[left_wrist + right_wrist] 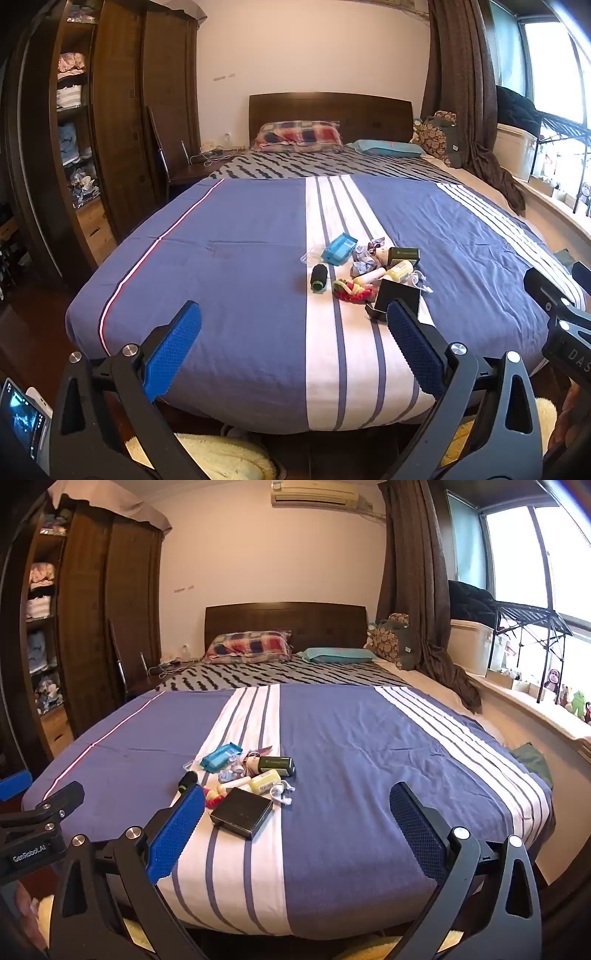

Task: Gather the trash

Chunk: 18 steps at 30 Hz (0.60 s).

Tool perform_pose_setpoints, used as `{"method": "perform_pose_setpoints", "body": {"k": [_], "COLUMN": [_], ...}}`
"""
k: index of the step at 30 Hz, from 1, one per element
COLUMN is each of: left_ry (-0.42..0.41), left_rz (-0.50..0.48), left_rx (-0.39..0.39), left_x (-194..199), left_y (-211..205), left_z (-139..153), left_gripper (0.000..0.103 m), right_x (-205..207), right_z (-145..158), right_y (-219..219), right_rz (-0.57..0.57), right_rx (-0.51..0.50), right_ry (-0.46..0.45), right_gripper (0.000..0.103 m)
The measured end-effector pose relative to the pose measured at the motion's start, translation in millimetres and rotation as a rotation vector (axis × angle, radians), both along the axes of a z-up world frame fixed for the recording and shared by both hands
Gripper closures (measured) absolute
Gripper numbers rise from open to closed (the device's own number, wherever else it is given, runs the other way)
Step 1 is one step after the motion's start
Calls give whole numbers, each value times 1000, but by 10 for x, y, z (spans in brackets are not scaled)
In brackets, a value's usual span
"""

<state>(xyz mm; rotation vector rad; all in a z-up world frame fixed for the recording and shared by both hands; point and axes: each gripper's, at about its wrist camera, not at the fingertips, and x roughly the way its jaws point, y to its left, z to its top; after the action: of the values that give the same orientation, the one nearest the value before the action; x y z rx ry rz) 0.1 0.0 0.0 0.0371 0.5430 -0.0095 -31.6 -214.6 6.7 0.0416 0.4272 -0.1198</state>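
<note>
Trash pile of small wrappers, tubes and boxes (245, 775) is lying on the white stripe of the blue striped bedspread (369, 746). You are holding left gripper (293, 354) and right gripper (297, 830) fully spread, gripping nothing, short of it.

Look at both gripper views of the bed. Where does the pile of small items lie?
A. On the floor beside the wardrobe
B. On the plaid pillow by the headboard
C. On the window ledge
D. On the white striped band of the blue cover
D: the pile of small items, flat black box included, lies on the white striped band of the blue cover, well short of the pillows.
</note>
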Motion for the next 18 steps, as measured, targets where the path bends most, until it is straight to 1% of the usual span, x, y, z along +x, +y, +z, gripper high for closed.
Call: {"method": "perform_pose_setpoints", "body": {"k": [6,7,11,18], "left_ry": [-1,0,-1,-8], "left_rz": [1,3,4,10], "left_rx": [-4,-4,4,3], "left_x": [2,5,46,18], "left_y": [5,4,25,14], "left_z": [-2,-5,39,20], "left_gripper": [8,8,8,8], "right_x": [62,32,-3,46], "right_z": [22,4,26,-30], "right_y": [11,11,0,8], "right_rz": [-1,-1,4,26], "right_rx": [0,3,1,12], "right_ry": [14,-3,-9,31], "right_gripper": [3,3,3,3]}}
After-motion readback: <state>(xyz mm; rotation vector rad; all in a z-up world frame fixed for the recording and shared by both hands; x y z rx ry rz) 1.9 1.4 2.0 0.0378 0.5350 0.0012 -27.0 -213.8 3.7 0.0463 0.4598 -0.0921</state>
